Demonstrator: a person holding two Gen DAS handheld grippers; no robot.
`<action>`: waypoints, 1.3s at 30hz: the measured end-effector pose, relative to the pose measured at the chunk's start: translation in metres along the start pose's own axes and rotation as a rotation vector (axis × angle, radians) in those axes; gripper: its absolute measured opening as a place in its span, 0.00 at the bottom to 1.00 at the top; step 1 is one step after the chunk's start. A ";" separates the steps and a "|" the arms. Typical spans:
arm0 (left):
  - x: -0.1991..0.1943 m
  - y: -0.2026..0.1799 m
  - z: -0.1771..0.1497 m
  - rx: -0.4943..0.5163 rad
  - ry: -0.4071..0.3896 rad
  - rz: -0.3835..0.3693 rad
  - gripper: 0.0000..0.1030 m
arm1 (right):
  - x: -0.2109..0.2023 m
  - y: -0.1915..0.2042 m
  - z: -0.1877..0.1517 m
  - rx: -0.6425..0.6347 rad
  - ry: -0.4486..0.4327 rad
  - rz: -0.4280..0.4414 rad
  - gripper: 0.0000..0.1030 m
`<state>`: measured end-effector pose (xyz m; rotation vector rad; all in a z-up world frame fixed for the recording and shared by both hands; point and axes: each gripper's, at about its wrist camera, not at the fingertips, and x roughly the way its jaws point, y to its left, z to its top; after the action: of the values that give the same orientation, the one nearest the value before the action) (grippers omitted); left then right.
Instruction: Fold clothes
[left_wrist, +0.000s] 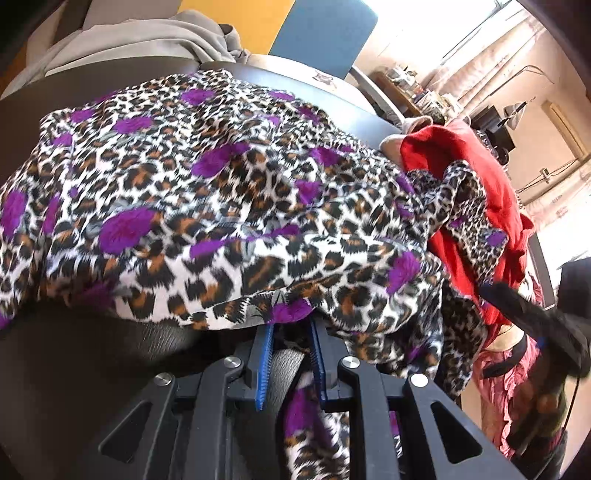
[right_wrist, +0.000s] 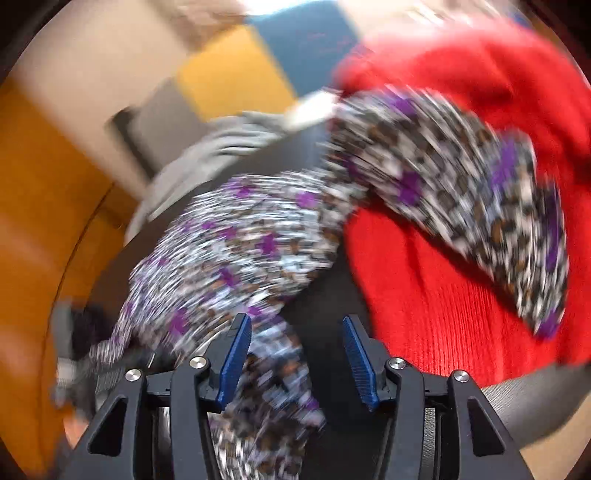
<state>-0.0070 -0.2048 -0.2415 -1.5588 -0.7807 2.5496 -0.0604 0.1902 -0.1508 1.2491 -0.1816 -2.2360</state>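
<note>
Here, left gripper near-closed at leopard-print garment hem — grip uncertain; right gripper apart over cloth — red sweater alongside.

The leopard-print garment is white with black and brown spots and purple blotches. It lies spread and rumpled across the dark bench, its near hem bunched and hanging over the front edge. One narrow part of it trails to the right and drapes over the red knit garment, which sits heaped at the bench's right side. A grey garment lies crumpled at the far left edge.
</note>
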 end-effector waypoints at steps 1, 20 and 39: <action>-0.002 0.002 0.002 -0.001 -0.004 0.000 0.18 | -0.004 0.014 -0.004 -0.094 0.001 -0.002 0.52; -0.070 0.031 -0.043 -0.021 -0.086 -0.162 0.19 | -0.004 0.087 0.012 -0.289 0.084 0.216 0.06; -0.141 0.146 -0.124 -0.406 -0.195 -0.114 0.23 | -0.003 0.255 -0.102 -0.466 0.540 0.984 0.24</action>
<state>0.1980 -0.3258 -0.2357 -1.3088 -1.4406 2.6008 0.1280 -0.0046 -0.1092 1.1011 -0.0363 -0.9911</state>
